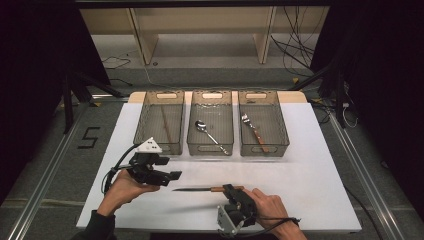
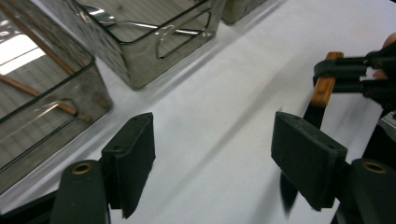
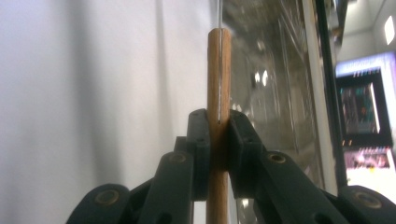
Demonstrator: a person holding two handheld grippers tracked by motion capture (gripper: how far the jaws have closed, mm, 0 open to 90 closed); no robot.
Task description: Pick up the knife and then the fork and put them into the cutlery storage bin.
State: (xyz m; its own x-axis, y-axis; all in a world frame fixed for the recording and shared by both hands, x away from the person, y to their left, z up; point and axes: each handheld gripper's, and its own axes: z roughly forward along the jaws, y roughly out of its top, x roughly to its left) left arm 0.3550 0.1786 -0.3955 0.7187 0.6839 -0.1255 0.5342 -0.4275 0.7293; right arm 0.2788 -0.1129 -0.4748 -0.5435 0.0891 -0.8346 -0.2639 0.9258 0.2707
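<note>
A knife [image 1: 195, 189] with a wooden handle lies level over the white table [image 1: 300, 170], blade pointing left. My right gripper [image 1: 233, 190] is shut on its handle [image 3: 218, 70], which runs upright between the jaws in the right gripper view. My left gripper [image 1: 172, 175] is open to the left of the blade tip, with nothing between its pads [image 2: 133, 163]. In the left gripper view the knife handle [image 2: 323, 88] and the right gripper [image 2: 345, 74] sit at the upper right, and the dark blade passes behind my right-hand pad.
Three clear bins stand in a row at the back. The left bin [image 1: 141, 116] holds chopsticks [image 1: 166, 125], the middle bin [image 1: 210, 149] a spoon [image 1: 206, 131], the right bin [image 1: 283, 125] a fork [image 1: 253, 129]. White table stretches in front of them.
</note>
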